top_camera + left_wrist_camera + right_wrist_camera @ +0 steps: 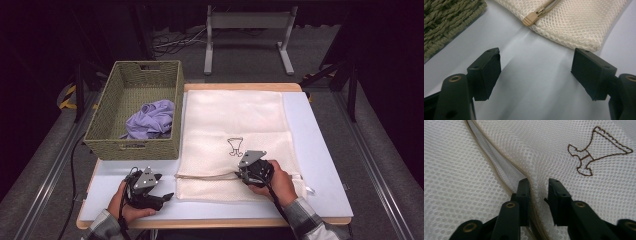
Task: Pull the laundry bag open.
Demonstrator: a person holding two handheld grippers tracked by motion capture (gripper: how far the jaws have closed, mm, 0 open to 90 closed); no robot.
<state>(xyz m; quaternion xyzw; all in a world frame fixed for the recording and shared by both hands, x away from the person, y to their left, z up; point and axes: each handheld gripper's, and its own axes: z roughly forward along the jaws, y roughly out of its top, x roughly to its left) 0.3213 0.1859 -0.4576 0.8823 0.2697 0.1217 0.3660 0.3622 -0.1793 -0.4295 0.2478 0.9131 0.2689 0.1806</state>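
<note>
A cream mesh bag (235,120) lies flat on the white table (322,150), with a brown embroidered figure (235,146) (596,150) near its front. Its zipper (499,162) runs along the near edge and is parted. My right gripper (248,170) (538,182) rests on the bag at that zipper. Its jaws stand a little apart, one at the zipper's edge, with puckered mesh between them. My left gripper (162,187) (536,57) sits on the bare table just left of the bag's corner. It is open and holds nothing, and the tan zipper end (531,19) lies ahead of it.
A woven basket (102,112) stands at the table's left rear, touching the bag's left edge, with a crumpled purple garment (150,119) inside. A metal stand (247,22) is on the floor beyond the table. Bare table shows right of the bag.
</note>
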